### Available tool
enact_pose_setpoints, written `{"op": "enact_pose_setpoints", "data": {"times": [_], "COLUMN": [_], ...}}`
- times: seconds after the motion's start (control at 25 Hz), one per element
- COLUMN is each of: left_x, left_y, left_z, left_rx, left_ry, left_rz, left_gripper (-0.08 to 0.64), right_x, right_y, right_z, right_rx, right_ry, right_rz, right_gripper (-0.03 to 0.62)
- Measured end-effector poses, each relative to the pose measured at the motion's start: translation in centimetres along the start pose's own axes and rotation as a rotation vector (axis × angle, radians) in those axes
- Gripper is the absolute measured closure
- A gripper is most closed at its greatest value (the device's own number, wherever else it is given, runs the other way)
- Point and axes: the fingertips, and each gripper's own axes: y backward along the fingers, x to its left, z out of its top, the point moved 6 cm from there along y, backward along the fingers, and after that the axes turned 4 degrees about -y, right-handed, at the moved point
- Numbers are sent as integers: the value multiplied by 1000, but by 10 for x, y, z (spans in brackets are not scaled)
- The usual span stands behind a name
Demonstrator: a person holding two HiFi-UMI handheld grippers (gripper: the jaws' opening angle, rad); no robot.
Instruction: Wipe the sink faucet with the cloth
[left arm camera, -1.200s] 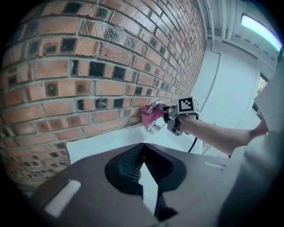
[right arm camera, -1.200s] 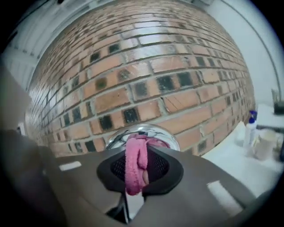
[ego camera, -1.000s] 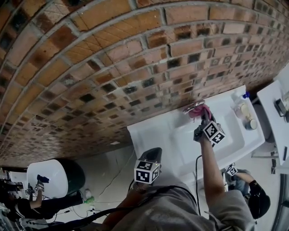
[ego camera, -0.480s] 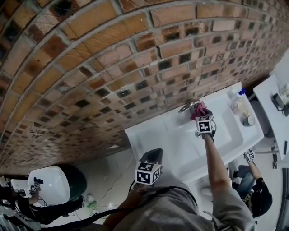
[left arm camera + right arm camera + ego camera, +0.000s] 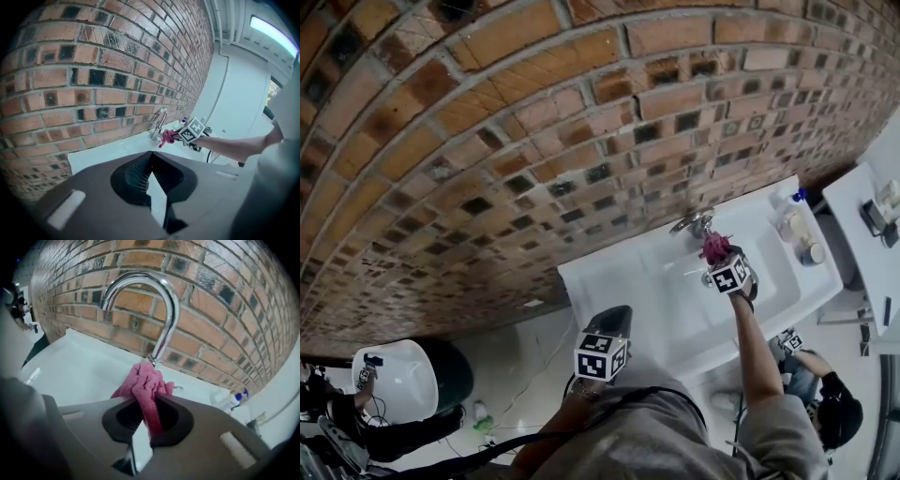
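Only its own view shows the right gripper (image 5: 143,405) clamping the cloth (image 5: 143,383); left gripper (image 5: 151,157) closed, empty.

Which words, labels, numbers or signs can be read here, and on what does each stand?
No text can be read.
Marker cube on the right gripper: black-and-white squares only, no letters.
Marker cube on the left gripper: the same.
Bottle on the sink: label too small to read.
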Motion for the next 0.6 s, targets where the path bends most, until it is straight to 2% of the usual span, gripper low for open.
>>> {"op": "enact_pose_setpoints", "data": {"times": [0.12, 0.2, 0.28, 0.36, 0.48, 0.6], "left_x": [-6, -11, -16, -21, -25, -32], "left_y": [7, 12, 18, 23, 27, 32], "left_z": [-5, -11, -17, -23, -29, -36], "left_rx": [2, 11, 20, 27, 31, 31], "left_ry": [-1, 0, 0, 4, 3, -7], "left_rz": [-3, -4, -6, -6, -12, -30], "left_gripper": [542, 543, 542, 543, 542, 543], "right_x": [-30, -47, -51, -35, 6, 58], "right_y": [6, 17, 40, 61, 95, 135], "right_z": [-15, -24, -26, -21, -4, 7], "right_rx": [2, -18, -76, -180, -369, -507], "right_ry": [-46, -133, -231, -311, -491, -702], "right_rz": [-129, -208, -237, -164, 53, 277], "right_gripper": [558, 558, 558, 558, 558, 558]}}
